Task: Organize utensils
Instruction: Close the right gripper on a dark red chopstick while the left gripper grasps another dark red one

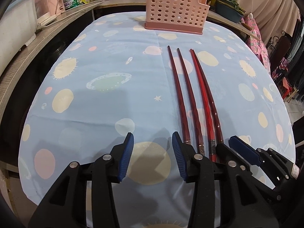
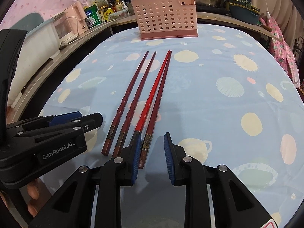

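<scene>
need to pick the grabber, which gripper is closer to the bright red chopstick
Right. The right gripper sits open at the near end of the bright red chopstick, which passes under one finger. The left gripper is open over bare tablecloth, off to the chopsticks' left.

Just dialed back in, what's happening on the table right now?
A person holds two grippers low at the near edge of the tablecloth. Four chopsticks lie side by side on it, pointing toward the pink holder at the far end. The left gripper is open, beside the chopsticks. The right gripper is open, with the rightmost chopstick's handle between its fingers, not yet gripped. Nothing is lifted.
</scene>
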Demonstrator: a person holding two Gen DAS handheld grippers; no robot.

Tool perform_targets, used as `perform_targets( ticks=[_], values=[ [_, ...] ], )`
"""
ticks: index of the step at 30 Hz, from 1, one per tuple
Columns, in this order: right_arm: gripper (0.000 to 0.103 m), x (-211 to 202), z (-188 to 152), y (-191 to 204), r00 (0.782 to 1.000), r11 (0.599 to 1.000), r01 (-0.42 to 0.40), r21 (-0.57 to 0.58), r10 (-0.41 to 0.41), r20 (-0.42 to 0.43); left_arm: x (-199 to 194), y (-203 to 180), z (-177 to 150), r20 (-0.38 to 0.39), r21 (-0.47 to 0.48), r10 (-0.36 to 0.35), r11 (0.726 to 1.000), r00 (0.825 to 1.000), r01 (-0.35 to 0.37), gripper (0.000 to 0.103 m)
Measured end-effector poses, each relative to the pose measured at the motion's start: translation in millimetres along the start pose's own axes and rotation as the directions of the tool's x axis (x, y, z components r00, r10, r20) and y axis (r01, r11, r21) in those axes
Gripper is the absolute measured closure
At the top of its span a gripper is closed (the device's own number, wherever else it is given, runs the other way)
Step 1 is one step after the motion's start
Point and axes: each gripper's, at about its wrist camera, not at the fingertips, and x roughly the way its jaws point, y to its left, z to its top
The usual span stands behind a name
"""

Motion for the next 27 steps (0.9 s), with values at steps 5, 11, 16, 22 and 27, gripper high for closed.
perform_targets(
  ticks=[5,11,16,22,27],
  values=[
    [0.096,0,-1,-7,1.000,1.000,0.012,0.017,-0.012,0.009,0,-3,0,0.001,0.007,-0.004,1.000,1.000,0.004,0.058],
    [0.097,-2,-2,-16,1.000,0.999,0.004,0.044,-0.004,0.015,0,-9,-2,-0.003,0.019,-0.012,1.000,1.000,0.012,0.055],
    [0.098,-7,-6,-29,1.000,0.997,0.005,0.077,-0.007,0.021,1,-14,-4,-0.011,0.029,-0.023,0.999,1.000,0.023,0.055],
    [0.098,-11,-10,-34,1.000,0.996,0.005,0.090,-0.007,0.024,4,-22,-6,-0.017,0.045,-0.034,0.998,0.999,0.035,0.055],
    [0.098,-11,-11,-34,1.000,0.996,0.005,0.089,-0.007,0.025,6,-27,-9,-0.021,0.060,-0.031,0.998,0.999,0.032,0.055]
  ],
)
